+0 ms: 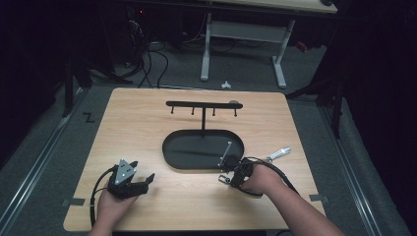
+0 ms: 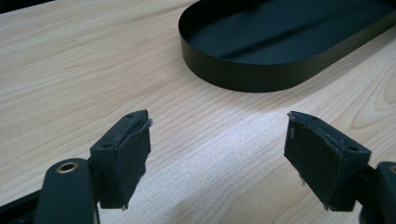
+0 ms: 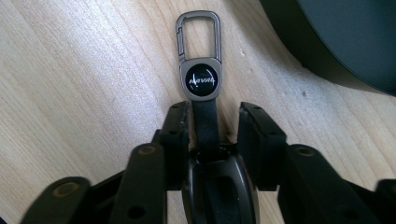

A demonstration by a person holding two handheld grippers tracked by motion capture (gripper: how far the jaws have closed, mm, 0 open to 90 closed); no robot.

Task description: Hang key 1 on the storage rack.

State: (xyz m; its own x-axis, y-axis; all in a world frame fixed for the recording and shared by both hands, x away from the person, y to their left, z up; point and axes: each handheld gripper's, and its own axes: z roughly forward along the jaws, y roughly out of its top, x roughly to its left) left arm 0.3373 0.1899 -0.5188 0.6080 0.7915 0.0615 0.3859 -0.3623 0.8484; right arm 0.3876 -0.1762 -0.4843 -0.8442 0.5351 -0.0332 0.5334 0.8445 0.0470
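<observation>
Two tongs: my right tongs (image 3: pixel 214 122), near the table's (image 1: pixel 147 113) right front edge, straddle the black-strapped keychain with grey metal carabiner (image 3: pixel 200 70) lengthwise without visibly pinching it, while my left tongs (image 2: pixel 217 161) gape, empty, farther off.

The key fob's (image 3: pixel 201 80) round black badge bears an illegible script logo.
</observation>
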